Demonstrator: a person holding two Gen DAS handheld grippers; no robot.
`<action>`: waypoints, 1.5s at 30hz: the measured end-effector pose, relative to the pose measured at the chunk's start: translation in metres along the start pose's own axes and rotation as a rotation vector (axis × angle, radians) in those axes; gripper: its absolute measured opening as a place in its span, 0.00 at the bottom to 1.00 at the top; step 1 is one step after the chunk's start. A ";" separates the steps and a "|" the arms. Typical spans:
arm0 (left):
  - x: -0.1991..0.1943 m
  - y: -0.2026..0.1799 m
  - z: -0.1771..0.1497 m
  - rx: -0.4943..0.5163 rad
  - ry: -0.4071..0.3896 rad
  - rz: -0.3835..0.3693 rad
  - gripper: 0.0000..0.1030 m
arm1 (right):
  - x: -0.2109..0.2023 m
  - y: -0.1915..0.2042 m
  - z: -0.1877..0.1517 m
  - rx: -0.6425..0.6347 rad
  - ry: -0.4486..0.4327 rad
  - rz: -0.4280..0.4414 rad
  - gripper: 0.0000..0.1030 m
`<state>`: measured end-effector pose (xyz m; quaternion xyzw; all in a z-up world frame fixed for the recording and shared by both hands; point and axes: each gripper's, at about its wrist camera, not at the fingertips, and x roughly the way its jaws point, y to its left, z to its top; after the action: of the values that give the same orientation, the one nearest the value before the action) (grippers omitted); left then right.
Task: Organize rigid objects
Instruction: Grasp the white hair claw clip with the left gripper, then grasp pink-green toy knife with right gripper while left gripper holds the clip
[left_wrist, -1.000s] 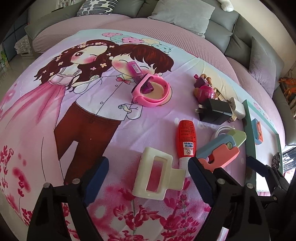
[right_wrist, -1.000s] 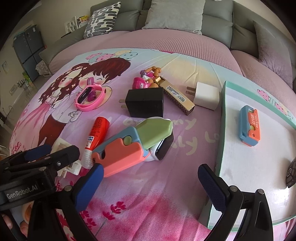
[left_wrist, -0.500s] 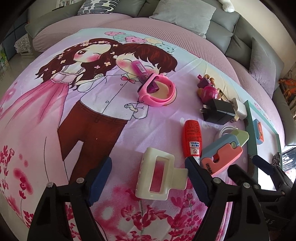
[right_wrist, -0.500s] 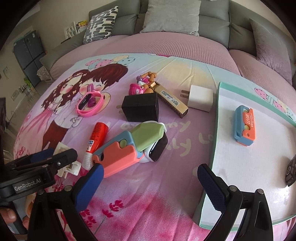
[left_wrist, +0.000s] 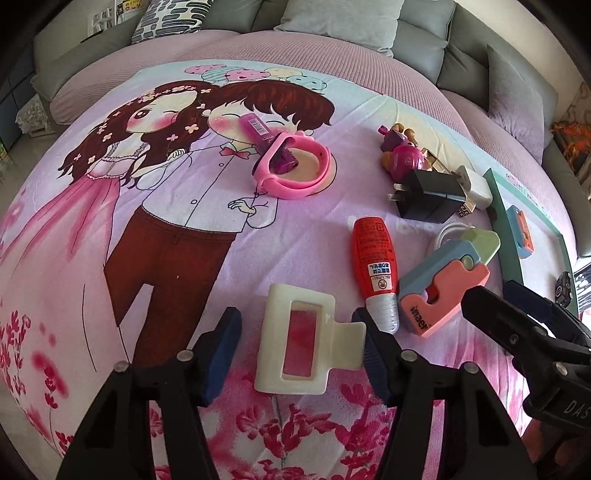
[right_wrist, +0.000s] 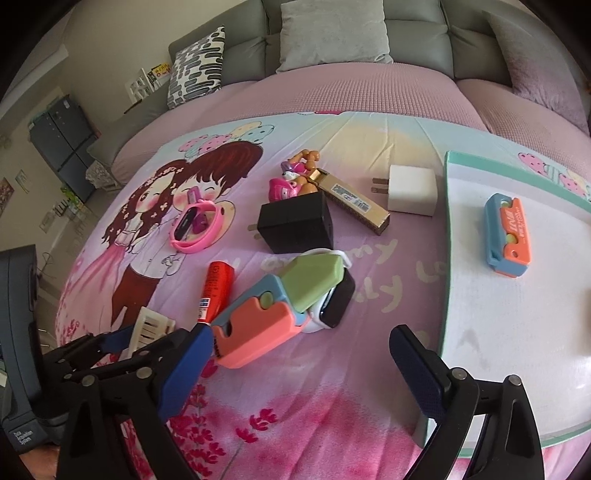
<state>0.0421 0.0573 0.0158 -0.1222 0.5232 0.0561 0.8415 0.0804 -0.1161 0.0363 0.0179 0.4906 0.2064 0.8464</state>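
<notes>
Left gripper (left_wrist: 297, 341) jaws have just been closing and now stand half-wide around the cream hair claw clip (left_wrist: 303, 345). Right pad (left_wrist: 371, 352) looks to touch the clip's lever end; left pad (left_wrist: 221, 354) stands just clear of the body, so no grip yet. Clip lies flat on the printed blanket (left_wrist: 177, 258).

Step, as I read it: pinch the clip for a move to the white tray (right_wrist: 517, 332). Close squarely across the frame rather than on the lever, or the spring may open and the clip twist out.

Just right of the right pad: red glue tube (left_wrist: 373, 266), then the pastel toy knife (left_wrist: 443, 280); lift straight up to avoid nudging them.

Right gripper (right_wrist: 301, 373) is wide and empty, the toy knife just ahead of its left pad, the tray beside its right.
</notes>
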 end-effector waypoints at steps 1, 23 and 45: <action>-0.001 0.000 0.000 0.001 -0.002 -0.009 0.54 | 0.000 0.001 0.000 0.002 0.003 0.008 0.92; 0.000 0.004 0.004 -0.046 -0.037 -0.056 0.48 | 0.013 0.014 -0.001 0.046 0.025 0.141 0.54; 0.004 0.005 0.007 -0.031 -0.049 -0.055 0.49 | 0.044 0.016 0.006 0.161 -0.004 0.214 0.32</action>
<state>0.0490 0.0639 0.0149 -0.1483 0.4980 0.0439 0.8533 0.0993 -0.0846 0.0073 0.1388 0.4992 0.2555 0.8163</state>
